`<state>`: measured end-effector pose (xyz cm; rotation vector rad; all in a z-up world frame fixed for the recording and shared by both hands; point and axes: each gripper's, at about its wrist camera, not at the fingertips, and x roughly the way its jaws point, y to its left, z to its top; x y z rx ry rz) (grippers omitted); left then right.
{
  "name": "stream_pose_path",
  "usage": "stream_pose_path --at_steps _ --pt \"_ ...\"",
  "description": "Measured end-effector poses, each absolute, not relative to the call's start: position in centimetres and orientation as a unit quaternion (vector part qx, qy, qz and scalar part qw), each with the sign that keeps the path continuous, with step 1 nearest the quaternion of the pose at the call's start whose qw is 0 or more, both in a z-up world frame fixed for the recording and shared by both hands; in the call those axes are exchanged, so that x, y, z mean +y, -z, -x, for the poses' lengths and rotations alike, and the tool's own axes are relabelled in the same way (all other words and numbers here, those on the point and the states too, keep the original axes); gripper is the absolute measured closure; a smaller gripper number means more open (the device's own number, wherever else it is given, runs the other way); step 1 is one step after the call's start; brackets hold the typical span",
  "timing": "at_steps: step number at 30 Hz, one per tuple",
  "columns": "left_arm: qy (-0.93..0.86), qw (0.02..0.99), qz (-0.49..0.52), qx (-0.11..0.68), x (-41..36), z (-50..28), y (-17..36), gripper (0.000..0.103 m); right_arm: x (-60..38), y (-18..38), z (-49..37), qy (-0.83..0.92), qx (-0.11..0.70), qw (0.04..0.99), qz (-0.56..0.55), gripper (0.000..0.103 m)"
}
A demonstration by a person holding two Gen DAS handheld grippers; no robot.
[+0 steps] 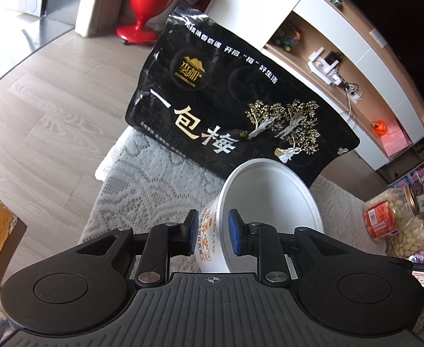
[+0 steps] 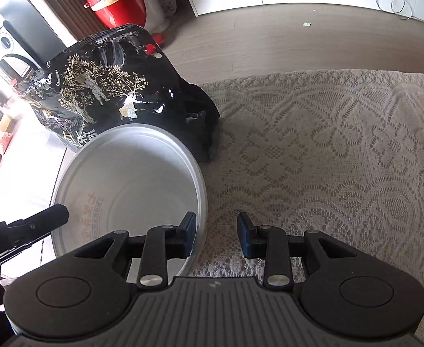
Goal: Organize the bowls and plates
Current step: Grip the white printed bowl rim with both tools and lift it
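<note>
Left wrist shows our left tongs clamped on the bowl's wall, one pad inside, tilting it above the lace-covered bench beside the bag. Our right tongs stand apart, straddling its rim, probably to steady it.

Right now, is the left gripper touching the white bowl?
Touching. In the left wrist view the left gripper has its two blue pads clamped on the wall of the white bowl, one outside, one inside.
</note>
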<state>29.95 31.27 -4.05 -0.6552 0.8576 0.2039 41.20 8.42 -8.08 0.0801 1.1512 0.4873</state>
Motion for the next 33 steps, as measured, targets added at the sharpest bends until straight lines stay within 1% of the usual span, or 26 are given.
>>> stream_pose_path --at_steps 7,8,10,14,16,19,26,33 --pt "-0.087 0.833 0.331 0.434 31.1 -31.2 6.5 0.078 8.8 8.2 -40.9 -0.238 0.54 0.807 -0.033 0.073" --pt "-0.083 0.831 0.333 0.437 31.0 -31.4 6.8 0.077 8.9 8.5 -40.8 -0.237 0.546 0.803 -0.034 0.074" --pt "-0.077 0.831 0.331 0.44 30.5 -31.7 7.1 0.077 9.1 9.0 -40.6 -0.239 0.557 0.794 -0.036 0.082" --pt "-0.069 0.83 0.305 0.462 29.4 -32.0 6.5 0.081 8.8 8.3 -39.6 -0.232 0.547 0.804 -0.014 0.085" --pt "-0.052 0.835 0.304 0.455 28.7 -31.4 5.5 0.082 7.9 7.3 -38.9 -0.23 0.538 0.811 -0.008 0.086" --pt "-0.028 0.847 0.289 0.445 26.9 -30.0 3.3 0.08 5.6 4.9 -37.4 -0.233 0.528 0.816 -0.011 0.087" --pt "0.018 0.875 0.212 0.434 20.0 -25.9 -2.2 0.081 -0.8 -0.7 -31.8 -0.234 0.502 0.833 0.016 0.087" --pt "0.057 0.893 0.17 0.413 14.1 -22.3 -6.8 0.081 -6.9 -4.3 -26.6 -0.23 0.477 0.848 0.023 0.086"
